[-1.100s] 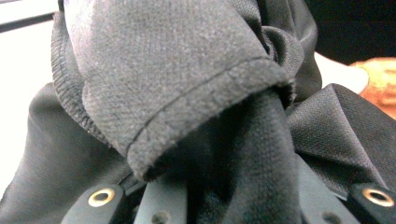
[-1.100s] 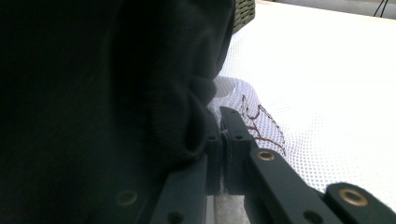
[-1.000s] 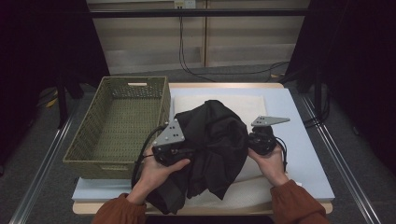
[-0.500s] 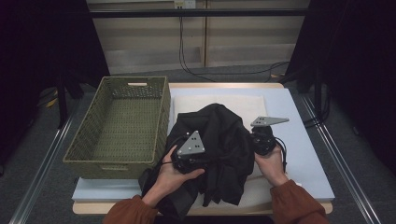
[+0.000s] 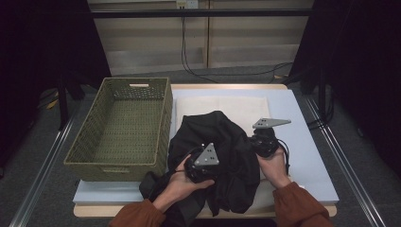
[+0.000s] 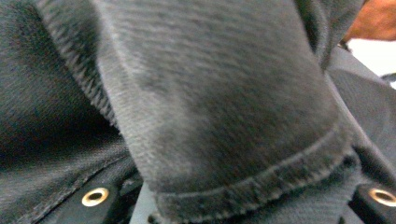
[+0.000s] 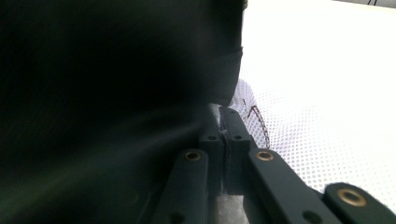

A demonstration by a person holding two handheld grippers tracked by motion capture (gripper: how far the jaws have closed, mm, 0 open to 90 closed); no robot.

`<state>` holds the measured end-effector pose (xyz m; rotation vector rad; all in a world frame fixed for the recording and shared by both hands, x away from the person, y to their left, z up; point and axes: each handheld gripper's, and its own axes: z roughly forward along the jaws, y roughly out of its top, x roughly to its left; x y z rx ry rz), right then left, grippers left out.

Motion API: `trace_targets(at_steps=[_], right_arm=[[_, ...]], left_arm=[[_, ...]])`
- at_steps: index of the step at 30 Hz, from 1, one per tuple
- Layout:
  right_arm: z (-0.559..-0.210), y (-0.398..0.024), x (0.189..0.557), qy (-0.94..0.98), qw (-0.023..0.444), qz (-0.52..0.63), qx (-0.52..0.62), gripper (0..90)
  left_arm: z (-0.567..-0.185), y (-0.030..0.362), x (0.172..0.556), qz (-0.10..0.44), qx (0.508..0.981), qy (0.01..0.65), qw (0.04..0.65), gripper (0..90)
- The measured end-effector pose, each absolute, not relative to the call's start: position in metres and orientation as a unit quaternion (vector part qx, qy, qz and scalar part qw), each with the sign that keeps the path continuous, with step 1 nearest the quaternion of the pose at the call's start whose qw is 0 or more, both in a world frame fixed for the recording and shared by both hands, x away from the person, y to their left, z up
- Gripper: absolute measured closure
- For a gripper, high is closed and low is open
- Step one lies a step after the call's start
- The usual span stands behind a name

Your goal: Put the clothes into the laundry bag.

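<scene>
Left gripper lower, table, dark curtains

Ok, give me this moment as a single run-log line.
black garment: bunched on white mat | right tongs: shut at its edge | left tongs: on the cloth, grip unclear | wicker basket: beside it

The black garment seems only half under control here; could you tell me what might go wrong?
Part of the black garment hangs over the table's near edge, so it may slide off. The right tongs are shut on a thin pinch that could slip. Cloth drapes over the left tongs, so they may grab extra layers.
</scene>
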<state>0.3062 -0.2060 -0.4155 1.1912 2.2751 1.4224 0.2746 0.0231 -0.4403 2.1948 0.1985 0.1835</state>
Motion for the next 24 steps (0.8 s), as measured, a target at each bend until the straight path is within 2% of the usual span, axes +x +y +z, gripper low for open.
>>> trace_targets(at_steps=[5, 9, 15, 19, 24], right_arm=[[-0.414, -0.204, 0.305, 0.773, 0.109, 0.478, 0.403, 89.1], [-0.414, -0.203, 0.304, 0.773, 0.112, 0.478, 0.401, 89.1], [-0.417, -0.208, 0.306, 0.766, 0.108, 0.484, 0.410, 89.0], [-0.416, -0.208, 0.306, 0.764, 0.107, 0.484, 0.412, 88.9], [-0.416, -0.208, 0.306, 0.765, 0.107, 0.484, 0.412, 88.9]], left_arm=[[-0.457, 0.010, 0.269, 0.097, 0.903, 0.081, 0.410, 74.3], [-0.456, 0.013, 0.272, 0.076, 0.898, 0.089, 0.424, 69.4], [-0.445, 0.022, 0.271, 0.048, 0.889, 0.092, 0.445, 48.1], [-0.434, 0.033, 0.272, 0.030, 0.877, 0.115, 0.465, 39.9], [-0.421, 0.043, 0.267, 0.035, 0.876, 0.114, 0.468, 28.0]])
